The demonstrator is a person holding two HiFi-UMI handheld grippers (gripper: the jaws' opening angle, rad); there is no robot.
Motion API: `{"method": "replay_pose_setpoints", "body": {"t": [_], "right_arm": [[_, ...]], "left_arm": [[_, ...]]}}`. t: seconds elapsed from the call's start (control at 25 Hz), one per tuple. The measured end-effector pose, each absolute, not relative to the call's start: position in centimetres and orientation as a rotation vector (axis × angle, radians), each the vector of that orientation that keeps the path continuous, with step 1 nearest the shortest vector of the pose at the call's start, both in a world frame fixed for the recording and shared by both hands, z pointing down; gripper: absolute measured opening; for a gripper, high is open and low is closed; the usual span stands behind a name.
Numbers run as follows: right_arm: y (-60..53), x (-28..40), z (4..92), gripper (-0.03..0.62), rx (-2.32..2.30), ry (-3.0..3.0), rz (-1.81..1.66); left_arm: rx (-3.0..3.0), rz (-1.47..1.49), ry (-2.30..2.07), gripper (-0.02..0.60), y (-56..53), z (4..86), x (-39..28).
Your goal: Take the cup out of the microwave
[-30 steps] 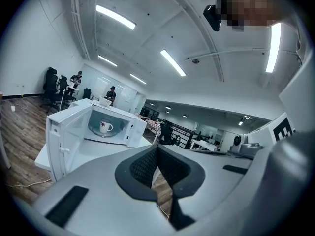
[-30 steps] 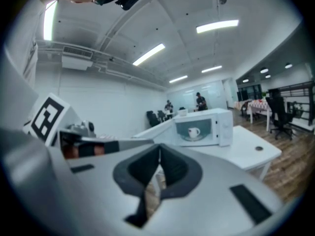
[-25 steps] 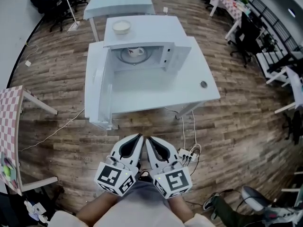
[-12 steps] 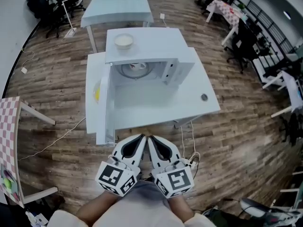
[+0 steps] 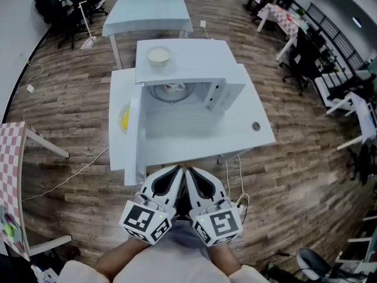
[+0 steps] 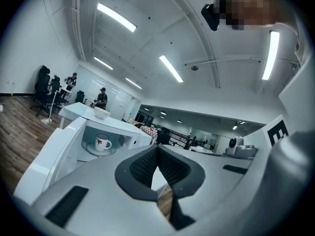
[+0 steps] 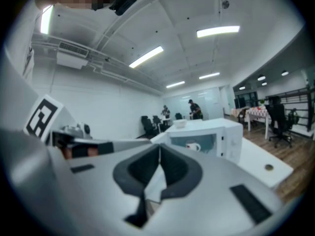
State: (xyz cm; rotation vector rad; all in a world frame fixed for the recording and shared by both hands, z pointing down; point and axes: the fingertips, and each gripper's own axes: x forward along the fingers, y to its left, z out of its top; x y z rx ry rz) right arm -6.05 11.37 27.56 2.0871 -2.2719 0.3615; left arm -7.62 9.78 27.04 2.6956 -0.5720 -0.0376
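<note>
- Currently, the white ceramic cup stands upright on the round glass turntable inside the white box-shaped microwave.
- The cup carries a small red mark on its side. In the left gripper view its looped handle points to the right.
- The microwave's white hinged door is swung wide open at the left of the cavity, so the cavity faces the person.
- The microwave sits on a white rectangular desk. A shallow white bowl rests on the microwave's roof.
- The left gripper and the right gripper sit side by side, their tips over the near edge of the desk, both aimed toward the microwave.
- The left gripper's dark fingers are pressed together at the tips, with nothing between them.
- The right gripper's dark fingers are likewise pressed together at the tips and carry nothing.
- The cup lies well apart from both pairs of fingers, ahead of them across the bare desk surface, deep in the cavity. Neither pair touches the cup, the door or the microwave.
</note>
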Motion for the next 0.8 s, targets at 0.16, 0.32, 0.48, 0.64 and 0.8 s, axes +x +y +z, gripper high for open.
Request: {"method": "replay_pose_setpoints", "body": {"t": [0.16, 0.32, 0.48, 0.64, 0.8], "right_arm": [[10.3, -5.2, 27.6, 0.022, 2.088, -2.284, 0.362], [8.8, -4.4, 28.0, 0.023, 2.066, -2.308, 0.38], [7.1, -3.3, 28.4, 0.023, 2.033, -2.339, 0.41], [5.2, -1.9, 28.9, 0.022, 1.985, -2.376, 0.448], [3.0, -0.2, 29.7, 0.023, 1.927, -2.405, 0.489]], "left_arm": [[2.705, -0.038, -0.582, 0.014, 8.8, 27.0, -6.8], [2.71, -0.034, -0.615, 0.014, 7.3, 27.1, -6.0], [2.721, -0.022, -0.66, 0.014, 5.8, 27.2, -5.0], [2.709, 0.007, -0.717, 0.014, 4.2, 27.7, -3.7], [2.681, 0.028, -0.764, 0.014, 2.2, 28.5, -2.1]]}}
